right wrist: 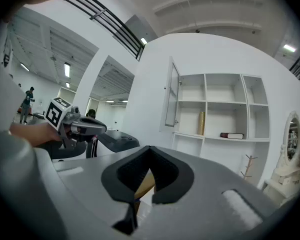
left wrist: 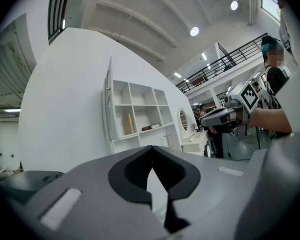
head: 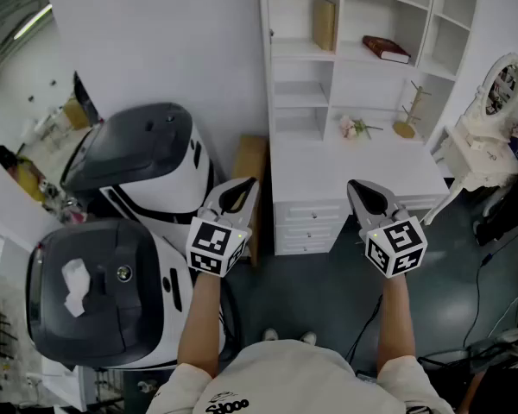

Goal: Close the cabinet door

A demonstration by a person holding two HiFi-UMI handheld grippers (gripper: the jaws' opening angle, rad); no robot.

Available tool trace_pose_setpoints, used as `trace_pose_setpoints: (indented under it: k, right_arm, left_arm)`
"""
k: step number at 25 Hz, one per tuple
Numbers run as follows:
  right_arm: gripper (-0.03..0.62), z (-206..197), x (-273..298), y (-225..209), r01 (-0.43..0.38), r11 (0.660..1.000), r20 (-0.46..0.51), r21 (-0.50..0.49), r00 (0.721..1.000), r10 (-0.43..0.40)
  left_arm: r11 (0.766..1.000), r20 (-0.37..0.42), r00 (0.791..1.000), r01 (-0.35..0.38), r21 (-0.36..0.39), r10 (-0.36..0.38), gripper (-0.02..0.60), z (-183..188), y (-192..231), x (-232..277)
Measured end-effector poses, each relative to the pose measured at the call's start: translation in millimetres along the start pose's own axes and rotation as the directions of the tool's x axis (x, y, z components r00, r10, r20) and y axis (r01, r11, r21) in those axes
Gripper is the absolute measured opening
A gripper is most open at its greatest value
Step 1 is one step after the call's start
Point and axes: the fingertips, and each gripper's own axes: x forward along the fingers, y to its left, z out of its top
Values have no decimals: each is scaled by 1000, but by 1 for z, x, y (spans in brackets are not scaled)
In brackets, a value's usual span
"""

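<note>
A white shelf cabinet [head: 363,50] stands against the wall ahead of me. Its narrow glazed door [right wrist: 171,95] hangs open at the left side, seen edge-on in the head view [head: 262,50] and in the left gripper view [left wrist: 108,101]. Both grippers are held level in front of me, well short of the cabinet. The left gripper [head: 239,192] [left wrist: 151,149] is shut with nothing in it. The right gripper [head: 369,198] [right wrist: 149,149] is also shut and holds nothing. Each gripper shows in the other's view.
Two grey-and-white machines [head: 142,149] [head: 86,291] fill the left. A wooden board [head: 250,158] leans beside the white desk with drawers [head: 363,175]. The shelves hold a tan box [head: 325,24] and a red book [head: 385,48]. A mirror vanity [head: 492,102] stands right; cables lie on the floor.
</note>
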Motion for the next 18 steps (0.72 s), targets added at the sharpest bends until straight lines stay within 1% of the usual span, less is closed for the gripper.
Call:
trace_pose_setpoints:
  k: [3, 7, 9, 14, 18]
  right_arm:
    - [0, -1, -1, -4, -14, 1000, 7, 3, 1000, 14]
    - [2, -2, -6, -17, -38, 998, 33, 50, 999, 37]
    - [2, -4, -8, -25, -50, 997, 35, 58, 998, 48]
    - [0, -13, -6, -37, -109, 991, 39, 82, 994, 106]
    - [0, -16, 3, -42, -134, 987, 47, 86, 990, 130]
  left_arm:
    - [1000, -10, 1000, -5, -1, 5, 18, -3, -6, 3]
    - [1000, -24, 1000, -20, -6, 20, 18, -6, -13, 11]
    - [1000, -32, 999, -30, -6, 30, 18, -8, -18, 16]
    - [998, -70, 996, -54, -14, 53, 18, -21, -30, 26]
    - [998, -83, 995, -60, -21, 58, 18, -25, -27, 38]
